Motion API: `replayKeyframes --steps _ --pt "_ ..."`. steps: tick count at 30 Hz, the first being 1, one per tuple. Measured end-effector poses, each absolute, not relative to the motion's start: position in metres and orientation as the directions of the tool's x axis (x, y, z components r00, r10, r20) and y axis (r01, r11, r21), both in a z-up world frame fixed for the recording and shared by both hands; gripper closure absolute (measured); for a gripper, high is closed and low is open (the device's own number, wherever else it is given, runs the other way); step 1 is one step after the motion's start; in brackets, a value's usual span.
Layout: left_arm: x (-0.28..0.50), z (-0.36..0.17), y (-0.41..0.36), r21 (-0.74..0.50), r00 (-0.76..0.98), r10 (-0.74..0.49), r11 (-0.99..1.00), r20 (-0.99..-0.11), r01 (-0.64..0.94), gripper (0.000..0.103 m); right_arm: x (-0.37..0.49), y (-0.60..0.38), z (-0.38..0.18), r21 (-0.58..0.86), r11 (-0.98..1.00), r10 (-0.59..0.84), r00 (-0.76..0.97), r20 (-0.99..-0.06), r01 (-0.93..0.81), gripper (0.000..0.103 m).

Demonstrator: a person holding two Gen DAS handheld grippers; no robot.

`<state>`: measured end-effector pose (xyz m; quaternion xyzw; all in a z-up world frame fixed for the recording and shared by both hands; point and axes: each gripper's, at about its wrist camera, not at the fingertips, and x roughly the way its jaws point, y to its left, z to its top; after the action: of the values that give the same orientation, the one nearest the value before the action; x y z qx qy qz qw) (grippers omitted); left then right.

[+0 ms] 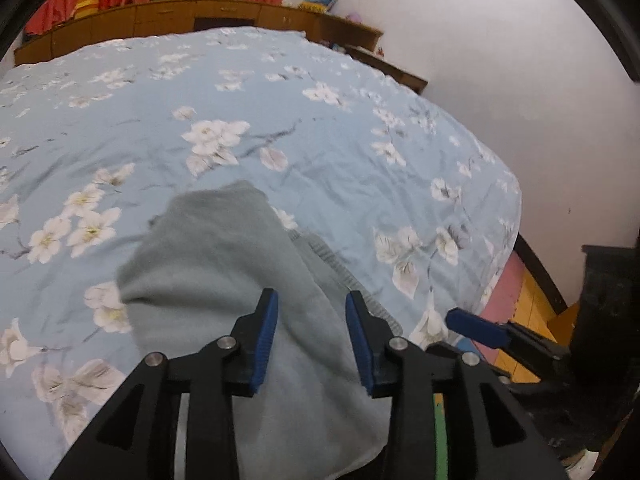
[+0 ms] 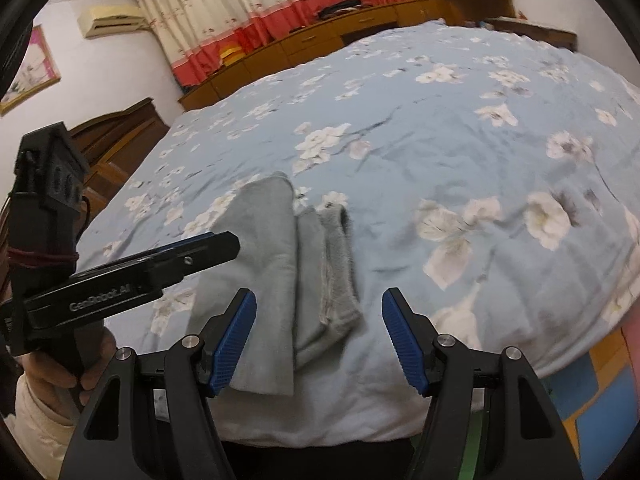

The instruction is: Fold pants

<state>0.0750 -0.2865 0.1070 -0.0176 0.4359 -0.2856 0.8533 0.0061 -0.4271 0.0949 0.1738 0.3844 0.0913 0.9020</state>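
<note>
Pants lie folded lengthwise on the bed, just ahead of both tools. Left tool hovers spread over the cloth; right tool also spread. Next fold likely needs both ends pinched evenly.

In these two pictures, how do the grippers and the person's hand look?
Both grippers, left gripper and right gripper, have black angular frames with silver pivot bolts and blue ribbed fingers. Seen from the right wrist, the left one carries grey "GenRobot.AI" lettering, a dark red band round its body, and the hand wears a cream sleeve.
</note>
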Motion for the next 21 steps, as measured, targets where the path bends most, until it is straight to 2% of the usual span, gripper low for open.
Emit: replayKeyframes --steps 3,7,11,12,14,15,16,17,21 --pt "0.073 0.112 -0.272 -0.273 0.485 -0.498 0.844 -0.719 0.461 0.064 0.013 -0.417 0.097 0.384 0.920 0.333 0.678 -0.655 -0.080 0.036" --pt "0.072 0.104 -0.250 -0.216 0.531 -0.424 0.887 -0.734 0.409 0.064 0.029 -0.398 0.091 0.396 0.904 0.403 0.633 -0.661 -0.162 0.036" --pt "0.075 0.086 -0.221 -0.258 0.513 -0.402 0.908 -0.759 0.330 0.064 0.051 -0.385 0.076 0.379 0.909 0.404 0.592 -0.697 -0.174 0.040" --pt "0.074 0.083 -0.216 -0.260 0.511 -0.395 0.912 -0.763 0.316 0.064 0.058 -0.382 0.070 0.371 0.913 0.398 0.578 -0.712 -0.171 0.044" --pt "0.074 0.078 -0.206 -0.260 0.512 -0.379 0.921 -0.771 0.290 0.064 0.068 -0.379 0.060 0.356 0.921 0.381 0.555 -0.740 -0.157 0.064" --pt "0.073 0.076 -0.202 -0.263 0.511 -0.376 0.923 -0.773 0.281 0.064 0.073 -0.378 0.056 0.346 0.926 0.370 0.544 -0.753 -0.152 0.070" --pt "0.072 0.074 -0.199 -0.270 0.509 -0.377 0.923 -0.774 0.274 0.064 0.075 -0.377 0.055 0.348 0.925 0.373 0.540 -0.754 -0.154 0.084" --pt "0.071 0.073 -0.196 -0.276 0.508 -0.381 0.922 -0.772 0.272 0.064 0.076 -0.378 0.056 0.368 0.917 0.390 0.538 -0.747 -0.154 0.091" --pt "0.070 0.069 -0.193 -0.292 0.503 -0.391 0.919 -0.771 0.267 0.063 0.062 -0.392 0.088 0.368 0.914 0.389 0.623 -0.679 -0.169 0.093"
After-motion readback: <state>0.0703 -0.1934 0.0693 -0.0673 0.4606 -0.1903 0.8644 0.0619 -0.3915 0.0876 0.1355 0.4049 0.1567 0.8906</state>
